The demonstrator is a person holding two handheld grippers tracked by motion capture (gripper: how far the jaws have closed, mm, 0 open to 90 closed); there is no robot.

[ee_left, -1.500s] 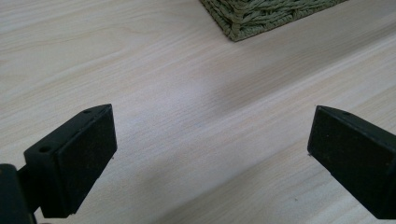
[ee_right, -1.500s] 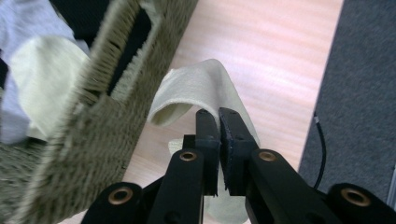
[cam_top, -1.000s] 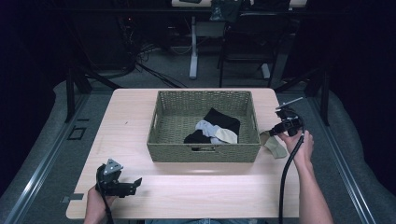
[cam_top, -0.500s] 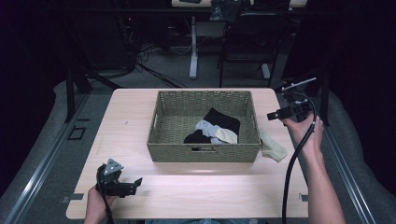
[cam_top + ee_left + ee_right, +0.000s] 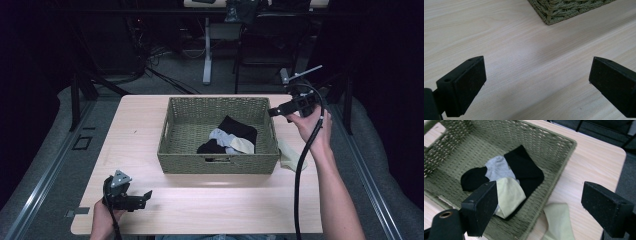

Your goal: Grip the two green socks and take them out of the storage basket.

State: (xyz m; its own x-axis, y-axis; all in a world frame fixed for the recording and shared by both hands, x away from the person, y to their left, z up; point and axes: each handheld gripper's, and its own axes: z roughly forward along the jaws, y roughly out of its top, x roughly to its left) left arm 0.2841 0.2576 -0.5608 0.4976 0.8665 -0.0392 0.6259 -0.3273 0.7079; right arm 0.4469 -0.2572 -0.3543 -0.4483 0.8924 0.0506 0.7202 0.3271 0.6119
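Observation:
A green woven basket (image 5: 218, 163) stands mid-table and holds a black sock (image 5: 239, 129), a grey sock (image 5: 220, 136) and a pale yellow sock (image 5: 242, 145). Another pale yellow sock (image 5: 289, 155) lies flat on the table just right of the basket. My right gripper (image 5: 278, 110) hangs raised over the basket's right rim. Its jaws have just been opening and nothing is between them. In the right gripper view my gripper (image 5: 540, 197) looks down on the basket (image 5: 564, 157) and the loose sock (image 5: 557, 222). My left gripper (image 5: 142, 199) rests open at the front left.
The light wooden table (image 5: 140, 130) has bare room left of the basket and along its front edge. In the left gripper view, my gripper (image 5: 536, 75) faces bare tabletop with the basket's corner (image 5: 564, 10) ahead. Chair and desk legs stand on the floor beyond the table.
The right gripper rose from the pale sock beside the basket and moved back toward the rim; its jaws opened and the sock stayed on the table. The left gripper kept still.

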